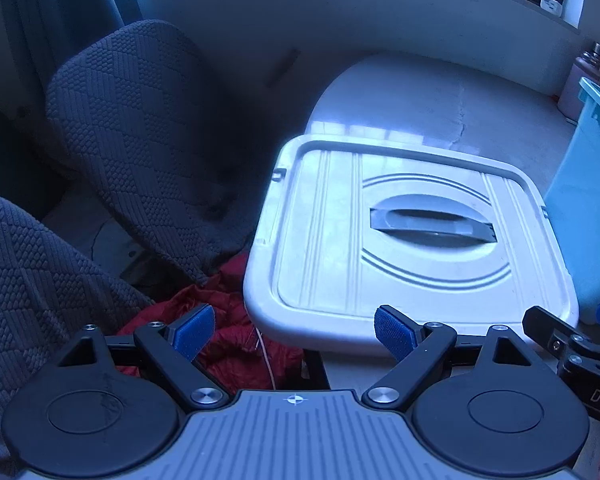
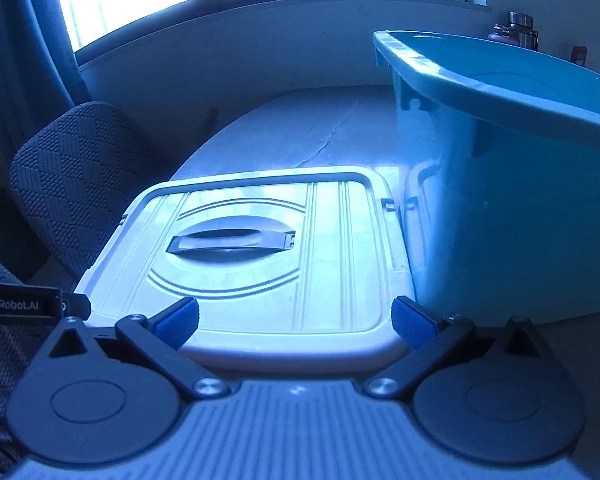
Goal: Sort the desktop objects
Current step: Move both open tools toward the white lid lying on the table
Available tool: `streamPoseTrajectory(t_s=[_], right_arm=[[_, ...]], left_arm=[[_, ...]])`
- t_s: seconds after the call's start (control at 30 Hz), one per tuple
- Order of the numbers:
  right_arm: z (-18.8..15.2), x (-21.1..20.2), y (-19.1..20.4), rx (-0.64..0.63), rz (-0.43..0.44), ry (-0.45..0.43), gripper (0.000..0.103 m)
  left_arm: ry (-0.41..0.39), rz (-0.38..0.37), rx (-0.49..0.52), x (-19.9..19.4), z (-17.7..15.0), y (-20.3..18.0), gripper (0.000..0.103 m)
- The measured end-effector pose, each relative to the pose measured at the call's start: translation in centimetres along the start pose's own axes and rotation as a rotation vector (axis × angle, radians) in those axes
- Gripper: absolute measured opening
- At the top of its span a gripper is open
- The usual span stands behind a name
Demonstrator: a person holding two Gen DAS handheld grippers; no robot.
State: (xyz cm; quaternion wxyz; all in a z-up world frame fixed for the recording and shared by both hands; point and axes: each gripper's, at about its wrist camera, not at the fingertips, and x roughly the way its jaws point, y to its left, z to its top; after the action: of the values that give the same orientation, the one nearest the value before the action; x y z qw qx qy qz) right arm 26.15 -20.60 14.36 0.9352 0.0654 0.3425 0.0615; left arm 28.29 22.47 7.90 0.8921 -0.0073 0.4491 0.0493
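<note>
A white plastic lid (image 1: 412, 236) with a grey recessed handle (image 1: 432, 224) lies flat on the table, its near left corner past the table edge. My left gripper (image 1: 294, 334) hovers open at that near corner, with nothing between its blue pads (image 1: 394, 336). The right wrist view shows the same lid (image 2: 252, 256) and its handle (image 2: 232, 240). My right gripper (image 2: 296, 322) is open over the lid's near edge, not touching it. A blue plastic bin (image 2: 512, 184) stands right of the lid; its side (image 1: 588, 216) shows in the left wrist view.
A pale table (image 1: 440, 96) runs back to a wall under a window. Dark quilted chair backs (image 1: 140, 132) stand left of the table, with red cloth (image 1: 228, 328) below its edge. A bottle (image 1: 588, 76) stands at the far right. The right gripper's arm (image 1: 572, 344) shows at the left view's right edge.
</note>
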Motion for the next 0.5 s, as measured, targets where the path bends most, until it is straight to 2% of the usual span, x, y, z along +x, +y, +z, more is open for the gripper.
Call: streamPoseTrajectory(t_s=[0.5], right_arm=[[1.9, 2.7, 0.5, 0.029, -0.072, 0.018, 0.103]], left_arm=[[0.037, -0.075, 0.044, 4.5, 3.9, 1.6, 0.089]])
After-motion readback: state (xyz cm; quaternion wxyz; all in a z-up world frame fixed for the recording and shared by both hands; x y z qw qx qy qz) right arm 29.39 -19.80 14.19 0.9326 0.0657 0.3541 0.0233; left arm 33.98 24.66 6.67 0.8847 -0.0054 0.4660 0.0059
